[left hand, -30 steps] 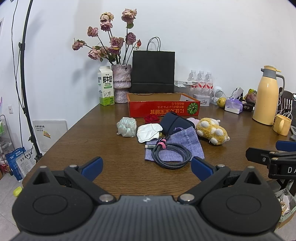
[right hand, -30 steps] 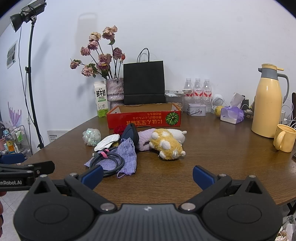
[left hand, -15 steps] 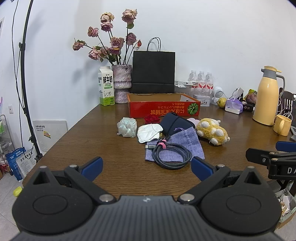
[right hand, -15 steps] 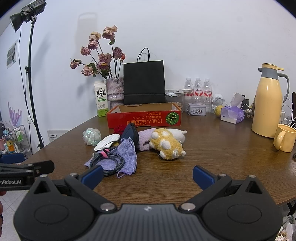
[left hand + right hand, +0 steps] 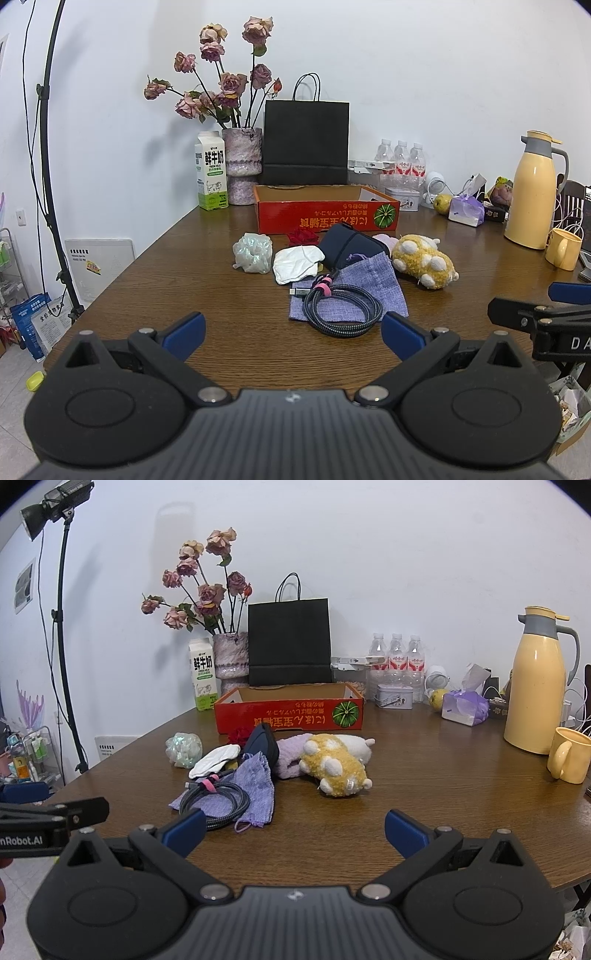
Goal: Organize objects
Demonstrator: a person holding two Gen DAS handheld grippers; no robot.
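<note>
both tongs, left (image 5: 291, 330) and right (image 5: 293, 830), released, empty, at near edge of surface (image 5: 443, 786). cable (image 5: 341, 308) rests on pouch (image 5: 369, 280), mid-surface: risk grabbing cloth too, dragging pile.

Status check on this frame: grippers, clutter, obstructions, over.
Left gripper open, empty. Right gripper open, empty. Coiled cable on purple pouch, red box behind. Nothing blocking.

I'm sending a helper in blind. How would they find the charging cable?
Start at the red box mid-table and come toward the near edge, to the pile in front of it. The cable lies coiled on a purple pouch; it alone is dark, braided and tied with a pink strap.
</note>
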